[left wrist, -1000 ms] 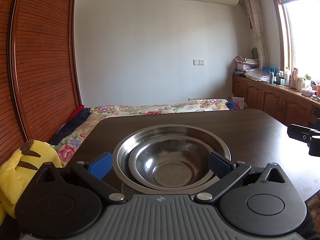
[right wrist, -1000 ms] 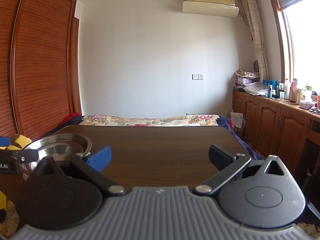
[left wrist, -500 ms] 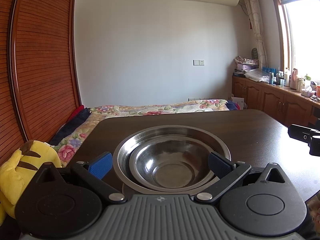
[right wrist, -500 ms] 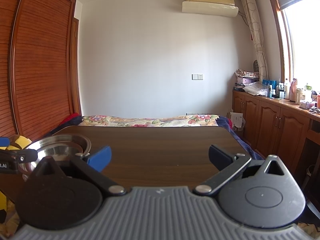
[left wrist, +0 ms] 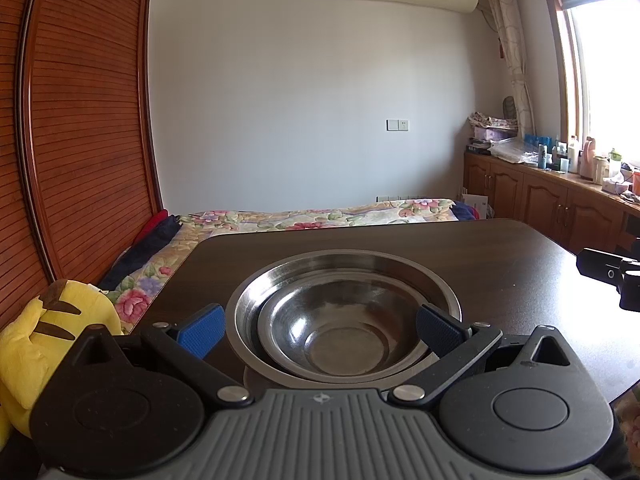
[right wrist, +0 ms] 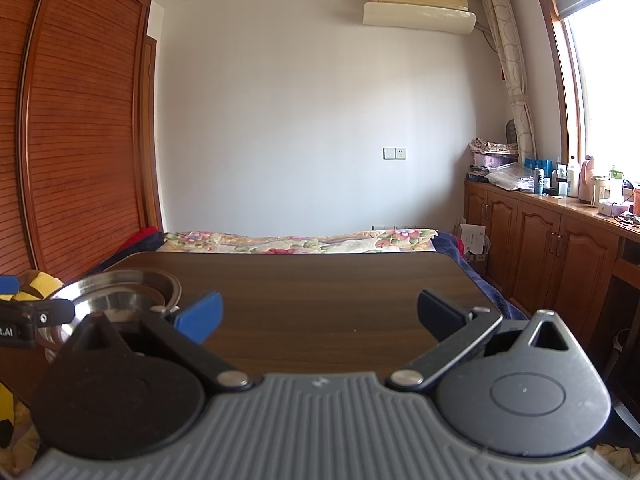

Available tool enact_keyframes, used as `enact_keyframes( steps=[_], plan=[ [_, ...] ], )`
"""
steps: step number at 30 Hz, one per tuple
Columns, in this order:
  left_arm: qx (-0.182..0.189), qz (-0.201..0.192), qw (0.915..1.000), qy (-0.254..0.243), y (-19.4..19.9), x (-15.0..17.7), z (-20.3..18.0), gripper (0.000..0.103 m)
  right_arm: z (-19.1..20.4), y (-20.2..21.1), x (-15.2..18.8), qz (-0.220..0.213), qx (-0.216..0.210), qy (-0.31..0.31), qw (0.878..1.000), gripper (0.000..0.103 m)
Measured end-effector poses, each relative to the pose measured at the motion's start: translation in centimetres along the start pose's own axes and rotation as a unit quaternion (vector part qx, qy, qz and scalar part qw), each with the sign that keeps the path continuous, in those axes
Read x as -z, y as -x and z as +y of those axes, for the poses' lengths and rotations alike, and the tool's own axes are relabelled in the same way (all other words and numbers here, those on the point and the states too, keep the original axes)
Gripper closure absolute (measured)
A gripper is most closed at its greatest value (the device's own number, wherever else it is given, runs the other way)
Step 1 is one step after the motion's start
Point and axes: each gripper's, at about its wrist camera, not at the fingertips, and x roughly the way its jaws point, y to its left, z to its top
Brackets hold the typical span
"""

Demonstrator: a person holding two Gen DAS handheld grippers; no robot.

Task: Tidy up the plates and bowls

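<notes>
A small steel bowl [left wrist: 340, 340] is nested in a larger steel bowl [left wrist: 348, 268], and a flat steel plate rim [left wrist: 256, 380] shows under them on the dark wooden table [left wrist: 500, 264]. My left gripper [left wrist: 318, 330] is open, its blue pads on either side of the stack's near rim, gripping nothing. In the right wrist view the same stack [right wrist: 124, 288] sits at the far left, partly hidden by the left gripper's finger. My right gripper [right wrist: 318, 316] is open over bare table, well right of the stack.
A yellow plush toy [left wrist: 48, 336] lies off the table's left edge. A floral-covered bed [right wrist: 296, 240] lies beyond the far edge. Wooden cabinets [right wrist: 552, 252] with bottles on top run along the right wall, and a slatted wardrobe [left wrist: 80, 120] stands on the left.
</notes>
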Motion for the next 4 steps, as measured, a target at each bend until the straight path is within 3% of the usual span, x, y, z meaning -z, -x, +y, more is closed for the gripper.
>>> enact_keyframes(
  steps=[4],
  plan=[
    [0.002, 0.001, 1.0000, 0.000, 0.05, 0.04, -0.03, 0.000, 0.01, -0.01, 0.00, 0.000, 0.000, -0.001, 1.000, 0.000]
  ],
)
